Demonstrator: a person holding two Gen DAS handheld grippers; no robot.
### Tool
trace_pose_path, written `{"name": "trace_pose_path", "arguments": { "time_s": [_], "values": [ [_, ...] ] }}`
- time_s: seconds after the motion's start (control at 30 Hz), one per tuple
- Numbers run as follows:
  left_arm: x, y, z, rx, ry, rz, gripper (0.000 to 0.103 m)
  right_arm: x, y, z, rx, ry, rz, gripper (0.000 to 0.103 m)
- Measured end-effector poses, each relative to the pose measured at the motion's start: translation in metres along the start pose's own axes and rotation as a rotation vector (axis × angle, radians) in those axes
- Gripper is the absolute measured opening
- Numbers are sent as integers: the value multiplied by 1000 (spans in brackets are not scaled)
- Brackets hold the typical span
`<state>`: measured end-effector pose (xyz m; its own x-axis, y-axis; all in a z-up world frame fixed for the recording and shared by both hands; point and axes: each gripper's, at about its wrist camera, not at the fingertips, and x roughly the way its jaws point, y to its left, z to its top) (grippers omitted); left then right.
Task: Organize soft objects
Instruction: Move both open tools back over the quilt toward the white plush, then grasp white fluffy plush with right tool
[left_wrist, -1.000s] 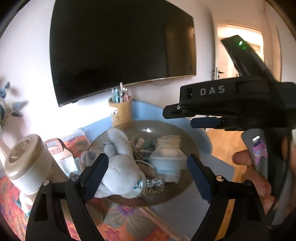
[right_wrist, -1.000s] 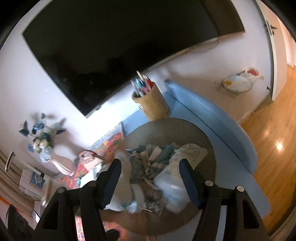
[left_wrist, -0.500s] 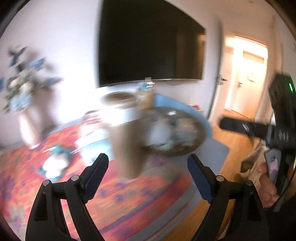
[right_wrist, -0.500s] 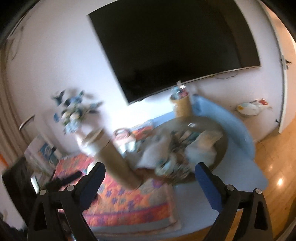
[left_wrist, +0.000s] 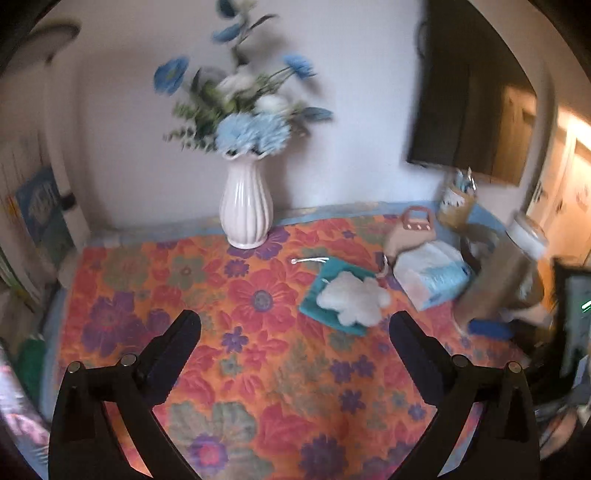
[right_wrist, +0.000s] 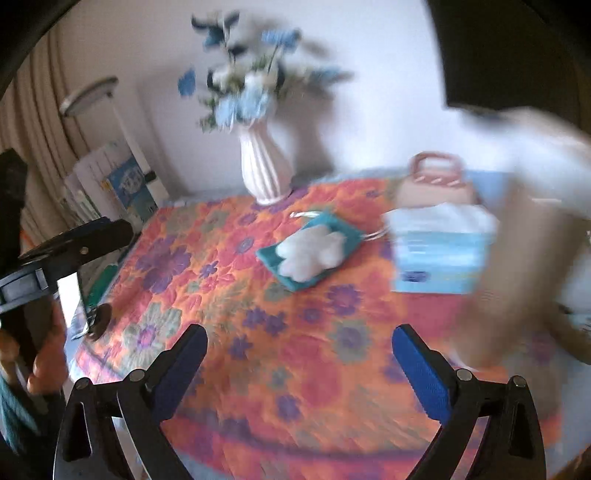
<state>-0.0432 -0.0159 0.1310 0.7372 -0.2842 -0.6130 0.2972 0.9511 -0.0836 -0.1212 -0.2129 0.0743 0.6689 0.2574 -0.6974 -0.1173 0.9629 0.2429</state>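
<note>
Nearest the lens, the left gripper (left_wrist: 295, 328) is hanging with its jaws spread wide and nothing between them; they have just been opening further, where a second ago they were framing the grey plush toy in the round tray. The right gripper (right_wrist: 297, 343) is likewise standing released and empty over the floral quilt (left_wrist: 258, 387), its jaws having just been widening from a much narrower gap. In the right wrist view the left gripper's body and the hand (right_wrist: 40, 365) holding it are showing at the left edge.

Both views are now looking at a different part of the table than a second ago: the tray of soft things, then right under the fingers, is lying off to the right and mostly hidden behind a blurred tan cylinder (left_wrist: 498, 280). Ahead of the fingers, on the quilt, a white fluffy cloud-shaped soft piece (left_wrist: 351, 295) is resting on a teal cloth (left_wrist: 321, 314), well apart from both grippers. Just to its right a pale blue tissue pack (left_wrist: 432, 277) is sitting, with a beige bag with a pink handle (left_wrist: 410, 236) behind it.

Farther back, a white ribbed vase (left_wrist: 245, 210) of blue and white flowers is standing at the quilt's far edge against the wall, now central instead of at the margin. The dark television (left_wrist: 469, 92) has slid to the upper right.
</note>
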Motion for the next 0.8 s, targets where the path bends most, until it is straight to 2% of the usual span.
{"name": "trace_pose_path", "arguments": {
  "time_s": [0.13,0.27,0.37,0.47,0.53,0.57,0.63,0.7,0.73,0.8],
  "values": [
    [46,19,8,-82,43,-84,102,54,3,29,36,38,-69,100],
    [110,22,26,-154,48,-108,100,91,-9,56,86,38,-93,100],
    [156,16,30,-183,58,-151,93,114,-9,68,49,10,-163,100],
    [176,11,16,-152,62,-109,93,133,-10,69,18,23,-141,100],
    [181,8,8,-114,104,-37,93,139,-12,65,19,17,-116,100],
    [180,6,5,-101,105,-3,93,141,-13,62,20,8,-117,100],
    [178,0,1,-90,100,15,93,143,-9,59,-5,-6,-166,100],
    [179,-5,1,-76,97,25,93,142,-7,60,-22,-26,-172,100],
    [180,-9,0,-70,95,33,93,140,-6,59,-25,-33,-187,98],
    [179,-14,0,-59,89,42,93,140,-4,58,-39,-34,-171,78]
  ]
}}
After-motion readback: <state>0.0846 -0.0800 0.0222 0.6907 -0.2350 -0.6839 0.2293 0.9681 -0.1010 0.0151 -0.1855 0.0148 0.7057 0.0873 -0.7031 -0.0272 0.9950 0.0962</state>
